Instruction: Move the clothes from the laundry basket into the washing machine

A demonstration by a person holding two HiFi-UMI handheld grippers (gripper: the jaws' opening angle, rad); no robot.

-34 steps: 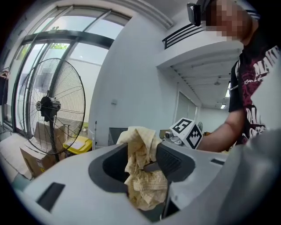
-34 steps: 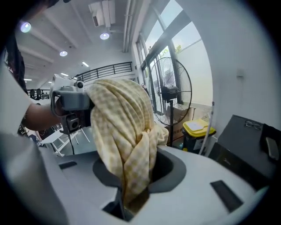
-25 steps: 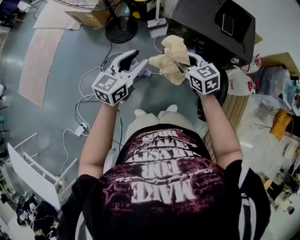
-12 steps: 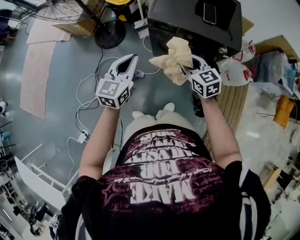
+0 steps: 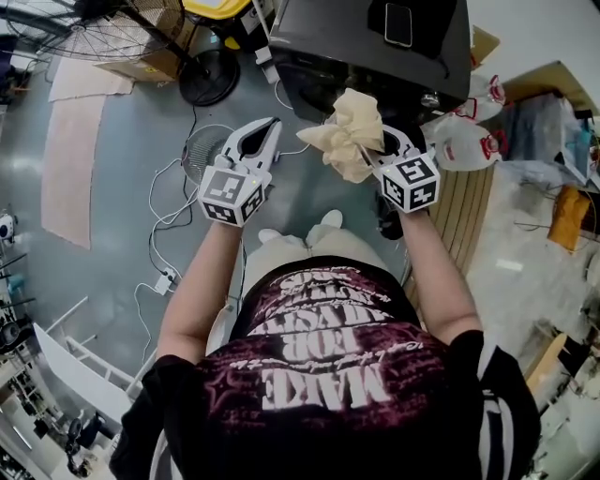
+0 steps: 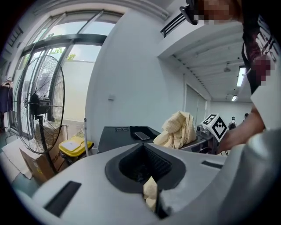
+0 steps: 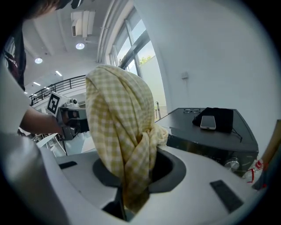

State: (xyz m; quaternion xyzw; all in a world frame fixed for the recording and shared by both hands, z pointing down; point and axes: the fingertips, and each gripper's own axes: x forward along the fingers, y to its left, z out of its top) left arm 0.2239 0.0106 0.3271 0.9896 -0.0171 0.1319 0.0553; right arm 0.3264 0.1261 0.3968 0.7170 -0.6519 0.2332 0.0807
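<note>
1 yellow checked cloth [image 5: 352, 131] is carried bunched, clamped in the narrowly closed right gripper [image 7: 125, 206] and held high, likely so that it clears the floor, just short of the dark washing machine [image 5: 319, 28]. The left gripper [image 5: 265, 131] is held shut alongside, with a small yellowish scrap seen between its jaws.

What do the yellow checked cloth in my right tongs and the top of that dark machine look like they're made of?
The checked cloth looks like thin woven fabric, perhaps cotton: matte, pale yellow-and-white gingham, draping in soft folds where the right tongs pinch it. The machine top looks like painted metal or plastic, dark grey, smooth with a dull sheen; I can't tell which.
</note>
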